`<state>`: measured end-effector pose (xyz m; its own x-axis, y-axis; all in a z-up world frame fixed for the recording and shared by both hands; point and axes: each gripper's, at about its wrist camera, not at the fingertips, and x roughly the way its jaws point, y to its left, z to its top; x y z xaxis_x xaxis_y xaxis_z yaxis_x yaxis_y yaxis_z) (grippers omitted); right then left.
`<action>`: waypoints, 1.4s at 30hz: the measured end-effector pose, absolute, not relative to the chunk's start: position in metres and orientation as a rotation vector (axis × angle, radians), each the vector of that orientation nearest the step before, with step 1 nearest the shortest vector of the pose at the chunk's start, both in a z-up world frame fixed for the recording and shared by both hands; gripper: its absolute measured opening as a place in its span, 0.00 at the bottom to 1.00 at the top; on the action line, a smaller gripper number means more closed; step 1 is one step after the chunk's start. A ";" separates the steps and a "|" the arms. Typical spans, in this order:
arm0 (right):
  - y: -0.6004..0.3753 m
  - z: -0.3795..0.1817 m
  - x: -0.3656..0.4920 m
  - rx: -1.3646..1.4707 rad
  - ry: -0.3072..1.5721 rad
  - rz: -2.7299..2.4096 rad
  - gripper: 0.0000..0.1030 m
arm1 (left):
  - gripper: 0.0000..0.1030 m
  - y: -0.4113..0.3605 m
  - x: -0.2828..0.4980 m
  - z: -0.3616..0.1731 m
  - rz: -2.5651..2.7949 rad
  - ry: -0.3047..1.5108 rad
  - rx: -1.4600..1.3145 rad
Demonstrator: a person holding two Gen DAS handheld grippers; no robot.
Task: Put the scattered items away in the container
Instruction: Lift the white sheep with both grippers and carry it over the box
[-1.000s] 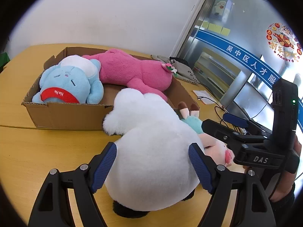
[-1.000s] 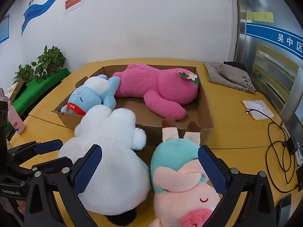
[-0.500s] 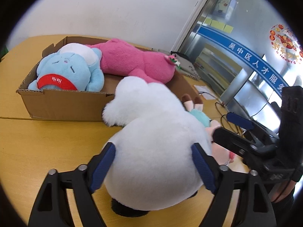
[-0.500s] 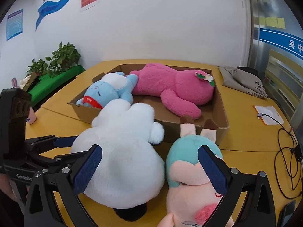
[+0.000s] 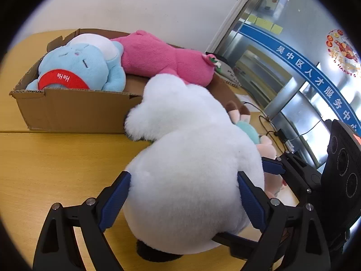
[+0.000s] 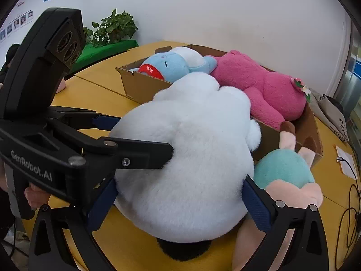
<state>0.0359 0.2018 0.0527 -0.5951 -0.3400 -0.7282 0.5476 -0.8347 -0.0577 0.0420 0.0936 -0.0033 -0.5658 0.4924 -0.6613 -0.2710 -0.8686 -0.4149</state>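
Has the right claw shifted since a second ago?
Yes. The right claw swung left, from straddling the teal-and-pink plush to straddling the white plush.

The white plush toy (image 5: 191, 176) is covered in long, fluffy, matt pile, with a patch of black fur at its underside. The pink plush toy (image 5: 158, 56) is made of shorter, nubbly fleece, and the blue plush toy (image 5: 79, 65) of smooth, soft fleece with a red cloth band. The teal and peach plush toy (image 6: 286, 176) is finished in fine, velvety cloth. The cardboard box (image 5: 72, 110) is of matt brown corrugated board with rough torn edges. The table (image 5: 56, 158) is faced with smooth, lightly glossy yellow wood-grain laminate. Both grippers are formed of matt black plastic with bright metal screws, and ribbed dark blue pads (image 5: 112, 201) are fitted.
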 end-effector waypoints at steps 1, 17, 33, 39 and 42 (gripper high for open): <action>0.201 0.051 0.034 1.021 0.369 -2.401 1.00 | 0.90 0.093 0.041 -0.005 2.418 -0.379 -1.143; 0.202 0.056 0.032 0.932 0.461 -2.383 1.00 | 1.00 0.072 0.024 -0.034 2.162 -0.655 -1.162; 0.207 0.058 0.046 0.891 0.247 -2.436 0.85 | 0.84 0.075 0.037 -0.022 2.109 -0.760 -1.131; 0.206 0.079 0.066 0.812 0.237 -2.465 0.82 | 0.84 0.076 0.052 0.009 2.169 -0.687 -1.064; 0.205 0.099 0.070 0.745 0.253 -2.491 0.82 | 0.84 0.075 0.052 0.030 2.192 -0.662 -1.000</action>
<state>0.0699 0.2051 0.0992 -0.7114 -0.4304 -0.5556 0.5333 -0.8455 -0.0279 0.0518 0.0753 0.0297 -0.5122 0.7169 -0.4730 -0.3352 -0.6739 -0.6584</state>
